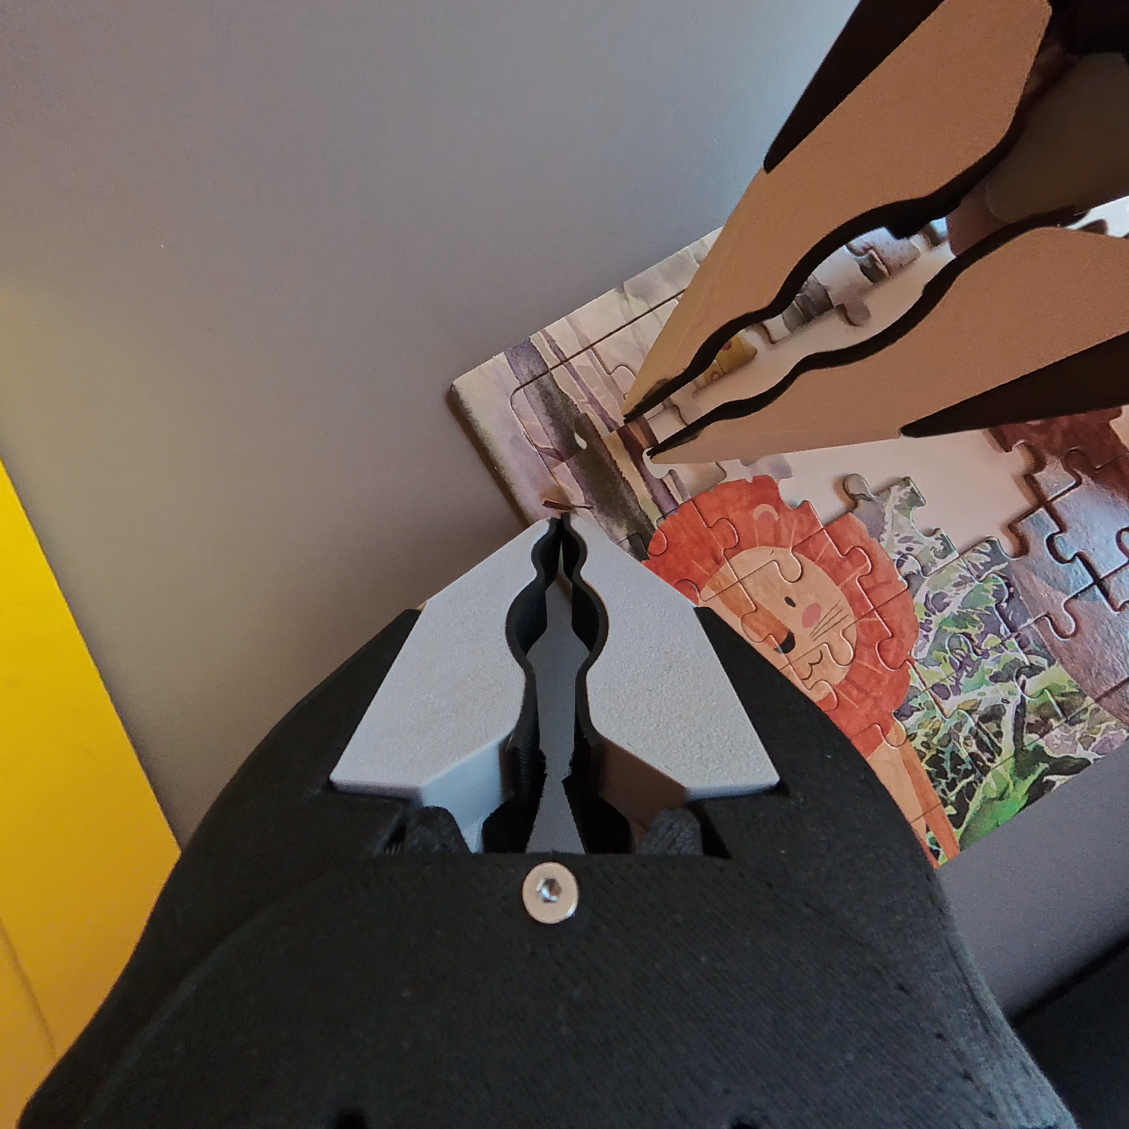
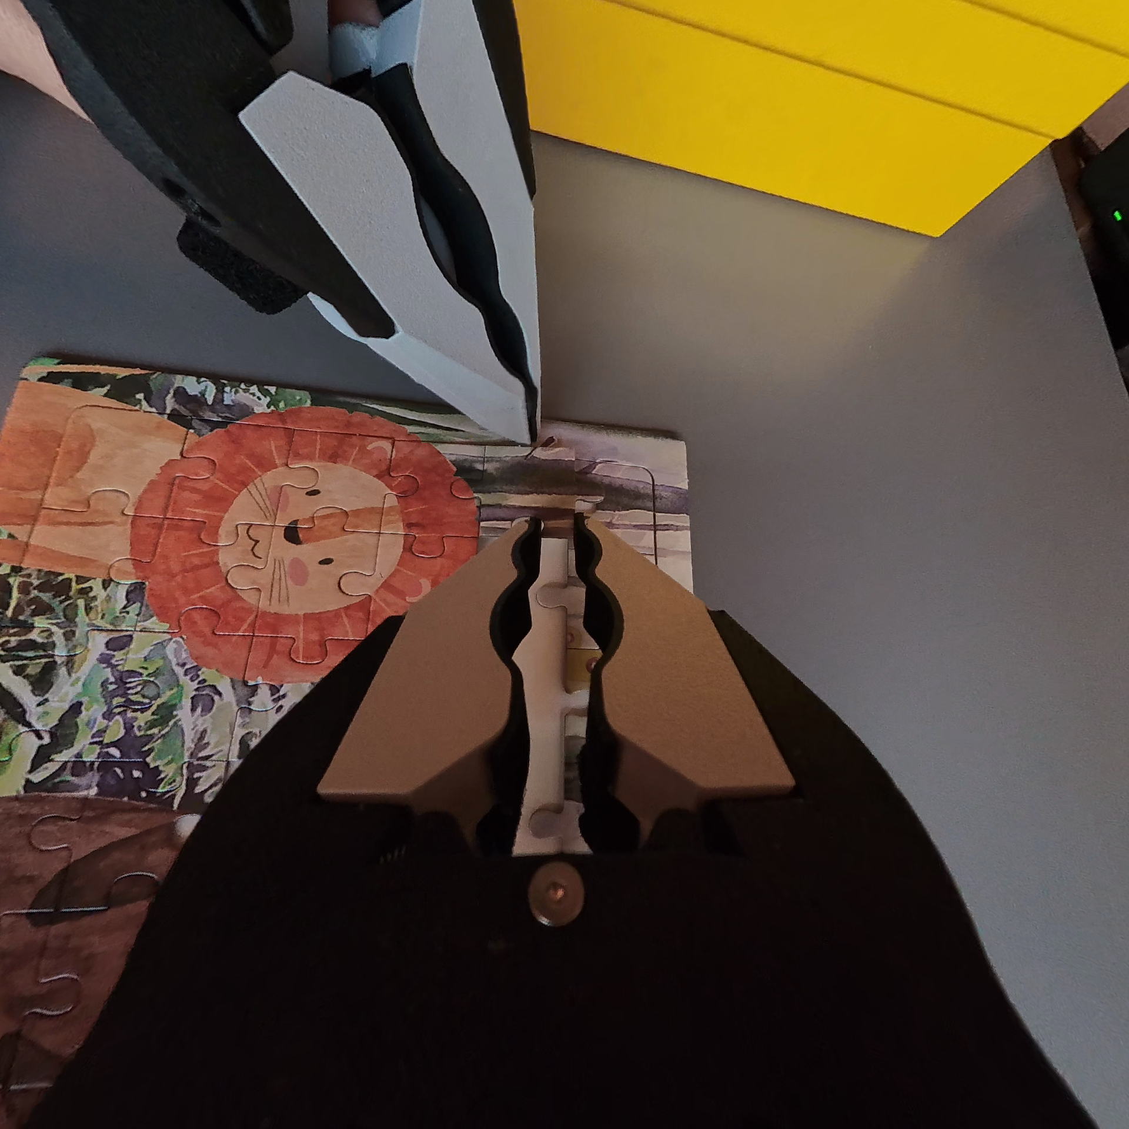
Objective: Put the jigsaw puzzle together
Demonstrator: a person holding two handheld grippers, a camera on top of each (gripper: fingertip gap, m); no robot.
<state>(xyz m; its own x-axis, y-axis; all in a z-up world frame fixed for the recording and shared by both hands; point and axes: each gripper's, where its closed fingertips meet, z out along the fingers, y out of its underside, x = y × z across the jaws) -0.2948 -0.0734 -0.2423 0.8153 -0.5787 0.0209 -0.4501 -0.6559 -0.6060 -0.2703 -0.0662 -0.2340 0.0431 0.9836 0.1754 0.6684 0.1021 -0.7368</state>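
Here the puzzle (image 2: 305, 550) lies flat on the desk (image 2: 855, 489), thin, light, bendy. Left tongs (image 1: 561, 519) are clenched, empty, at its edge; right tongs (image 2: 553, 519) are slightly parted, empty. Pinch pieces by edges.

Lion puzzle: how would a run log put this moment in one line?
puzzle: lion done, gaps remain | left gripper: shut, tip at board edge | right gripper: open above unfinished corner

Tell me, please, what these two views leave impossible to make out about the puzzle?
- Right wrist view: right gripper covers the puzzle board's near right part; unfilled slots uncountable.
- Left wrist view: the board's far edge runs off frame, partly behind the right gripper.
- Both views: whether the left gripper touches the board.
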